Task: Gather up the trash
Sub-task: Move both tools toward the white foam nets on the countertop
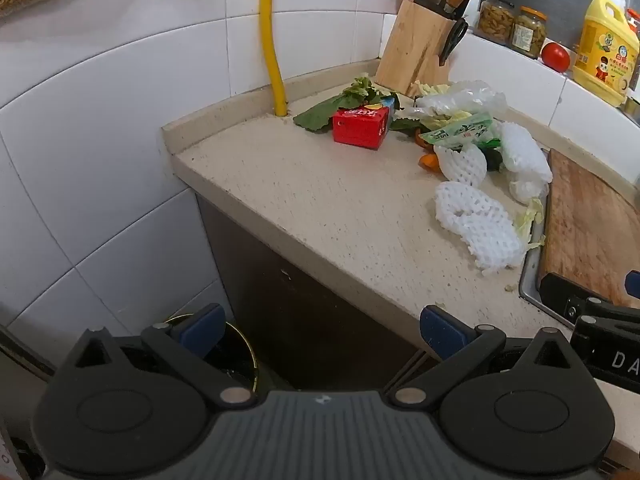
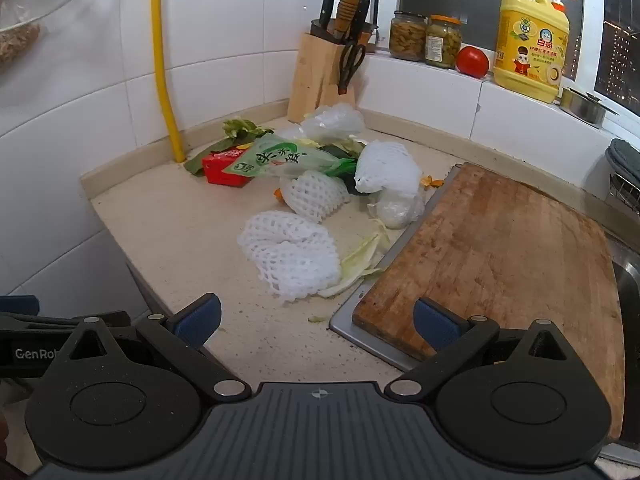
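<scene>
Trash still covered the countertop: foam nets, red carton, green wrapper. We held both the left gripper and right gripper wide and empty, so collecting seemed unstarted.

Left gripper, right gripper: fingers spread, empty.

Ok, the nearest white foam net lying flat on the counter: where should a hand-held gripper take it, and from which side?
Take the nearest foam net across its puffed middle, from above and the counter's front edge. It lies flat and soft, so it should squash between the pads. The right hand-held gripper is open, empty and nearest; the cutting board crowds the net's right side.
</scene>
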